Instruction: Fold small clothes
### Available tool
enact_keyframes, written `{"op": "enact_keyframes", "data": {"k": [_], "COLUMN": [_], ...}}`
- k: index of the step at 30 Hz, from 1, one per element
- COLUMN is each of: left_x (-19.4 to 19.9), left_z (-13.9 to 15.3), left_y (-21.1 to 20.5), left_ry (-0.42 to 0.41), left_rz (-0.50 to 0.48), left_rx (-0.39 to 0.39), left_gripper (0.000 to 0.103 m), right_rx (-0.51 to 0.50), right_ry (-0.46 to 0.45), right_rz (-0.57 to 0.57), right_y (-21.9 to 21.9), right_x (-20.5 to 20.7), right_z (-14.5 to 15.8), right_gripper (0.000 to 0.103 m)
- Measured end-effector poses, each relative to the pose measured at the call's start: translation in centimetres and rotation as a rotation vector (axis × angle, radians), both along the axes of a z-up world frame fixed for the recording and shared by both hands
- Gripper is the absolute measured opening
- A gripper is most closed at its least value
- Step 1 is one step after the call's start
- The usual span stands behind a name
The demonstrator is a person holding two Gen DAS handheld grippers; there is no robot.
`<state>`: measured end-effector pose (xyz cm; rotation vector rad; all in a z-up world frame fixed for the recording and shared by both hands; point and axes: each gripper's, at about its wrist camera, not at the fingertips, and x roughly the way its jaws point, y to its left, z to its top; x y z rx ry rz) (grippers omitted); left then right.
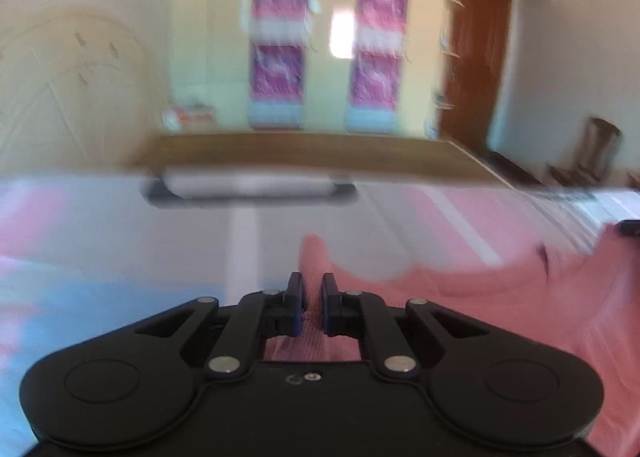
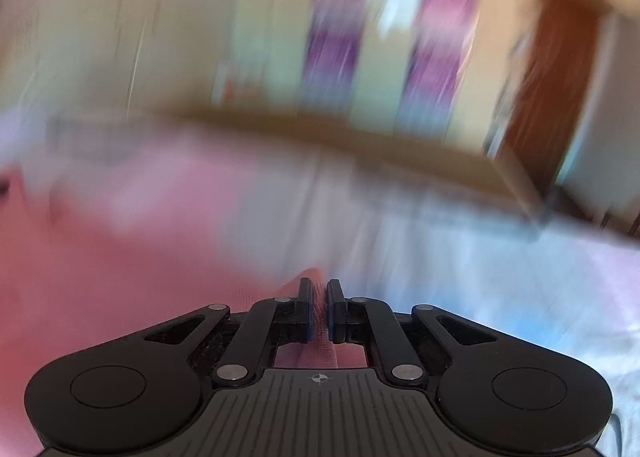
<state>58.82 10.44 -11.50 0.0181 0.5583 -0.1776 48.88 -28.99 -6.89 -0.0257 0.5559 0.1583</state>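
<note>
A pink knit garment [image 1: 500, 305] spreads over the bed to the right in the left wrist view. My left gripper [image 1: 312, 283] is shut on a corner of it, cloth showing between the pads. In the right wrist view the same pink garment [image 2: 120, 277] fills the lower left. My right gripper [image 2: 319, 289] is shut on another edge of it, with pink cloth pinched between the fingers. Both views are blurred by motion.
The bed sheet [image 1: 120, 237] is pale with pink and blue patches. A wooden footboard [image 1: 320, 157] crosses behind it, with a dark flat object [image 1: 248, 187] near it. A wardrobe [image 1: 328, 45] and a brown door [image 1: 476, 65] stand beyond.
</note>
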Motion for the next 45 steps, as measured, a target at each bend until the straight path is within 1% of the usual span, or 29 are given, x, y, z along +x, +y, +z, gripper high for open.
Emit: {"op": "enact_keyframes", "data": {"k": [1, 2, 3, 6, 8, 13, 14, 15, 17, 18, 19, 20, 21, 22, 23, 26, 27, 29, 30, 31, 33, 34, 35, 36, 38, 40, 41, 43, 45], "left_x": [0.2, 0.6, 0.7, 0.3, 0.7, 2.7, 2.8, 3.0, 2.9, 2.3, 1.2, 0.2, -0.7, -1.3, -2.1, -3.5, -3.6, -2.9, -2.3, -1.8, -1.6, -1.5, -1.6, -1.7, -2.7, -5.1, -6.0, -9.1, -9.9], "left_z": [-0.4, -0.9, -1.2, -1.2, -1.4, -2.6, -2.7, -2.7, -2.3, -1.7, -0.9, -0.1, 0.5, 0.7, 0.8, 0.4, -0.1, -1.5, -2.3, -2.7, -2.9, -3.0, -2.8, -2.6, -1.5, 0.1, 0.6, 0.6, -1.1], "left_y": [0.3, 0.5, 0.6, 0.7, 0.7, -0.6, -0.7, -0.8, -0.3, 0.2, 0.5, 0.3, -0.6, -1.7, -3.8, -9.1, -10.3, -10.4, -9.2, -7.0, -4.0, -2.9, -2.6, -2.8, -4.1, -5.4, -6.2, -8.9, -11.2], "left_ry": [0.02, 0.055, 0.059, 0.044, 0.061, 0.134, 0.13, 0.132, 0.127, 0.11, 0.071, 0.041, 0.036, 0.043, 0.051, 0.073, 0.081, 0.096, 0.113, 0.124, 0.126, 0.136, 0.139, 0.141, 0.12, 0.069, 0.063, 0.033, 0.067], "left_rz": [0.015, 0.023, 0.036, 0.026, 0.023, 0.029, 0.026, 0.026, 0.055, 0.075, 0.074, 0.04, 0.0, -0.04, -0.125, -0.28, -0.298, -0.262, -0.206, -0.154, -0.077, -0.08, -0.079, -0.071, -0.087, -0.136, -0.17, -0.246, -0.27], "left_rx": [-0.01, -0.02, -0.008, -0.013, -0.01, 0.049, 0.063, 0.068, 0.072, 0.061, 0.038, 0.019, 0.007, -0.005, -0.016, 0.002, 0.02, 0.087, 0.115, 0.086, 0.07, 0.029, 0.011, 0.021, 0.034, -0.016, -0.036, -0.023, 0.029], "left_gripper": [0.008, 0.008, 0.008, 0.008, 0.008, 0.008, 0.009, 0.013, 0.034, 0.055, 0.057, 0.057, 0.057, 0.055, 0.055, 0.055, 0.055, 0.052, 0.052, 0.052, 0.052, 0.052, 0.052, 0.05, 0.05, 0.051, 0.051, 0.054, 0.054], "right_rx": [0.018, -0.006, -0.017, -0.031, -0.056, -0.092, -0.1, -0.101, -0.07, -0.057, -0.053, -0.032, 0.018, 0.053, 0.073, 0.098, 0.08, -0.04, -0.083, -0.089, -0.126, -0.104, -0.017, 0.028, 0.009, 0.091, 0.113, 0.094, 0.028], "right_ry": [-0.002, 0.037, 0.05, 0.017, 0.023, 0.145, 0.167, 0.171, 0.189, 0.191, 0.159, 0.095, 0.072, 0.094, 0.12, 0.171, 0.192, 0.184, 0.16, 0.154, 0.164, 0.191, 0.208, 0.215, 0.192, 0.143, 0.114, 0.085, 0.121], "right_rz": [-0.049, -0.059, -0.058, -0.046, -0.041, -0.064, -0.07, -0.077, -0.106, -0.134, -0.166, -0.158, -0.097, -0.041, 0.043, 0.292, 0.357, 0.414, 0.399, 0.341, 0.085, -0.023, -0.041, -0.034, -0.026, 0.026, 0.059, 0.159, 0.221], "right_y": [-0.5, -0.5, -0.5, -0.5, -0.4, 0.0, 0.0, 0.1, -0.1, -0.2, -0.3, -0.3, 0.1, 1.2, 2.8, 8.5, 10.2, 12.3, 11.9, 10.4, 6.2, 3.6, 1.6, 0.8, 1.5, 2.0, 2.5, 4.3, 6.0], "right_x": [0.0, 0.5, 0.6, 0.3, 0.5, 2.0, 2.5, 2.7, 3.1, 3.1, 2.6, 1.6, 0.9, 0.7, 0.5, -0.1, -0.1, -0.4, -0.4, 0.0, 1.1, 1.8, 2.0, 2.0, 1.4, -0.7, -2.3, -4.7, -6.0], "right_z": [0.0, -0.7, -1.1, -0.7, -0.9, -3.7, -4.3, -4.6, -4.1, -3.6, -2.7, -1.5, -0.6, -0.2, -0.1, -0.6, -1.1, -2.2, -2.6, -2.8, -3.4, -3.8, -3.9, -3.8, -2.8, -1.3, -1.0, -0.9, -2.4], "right_gripper": [0.005, 0.005, 0.005, 0.005, 0.005, 0.005, 0.006, 0.006, 0.008, 0.024, 0.034, 0.034, 0.034, 0.034, 0.034, 0.034, 0.034, 0.034, 0.034, 0.034, 0.034, 0.034, 0.034, 0.034, 0.034, 0.034, 0.034, 0.034, 0.034]}}
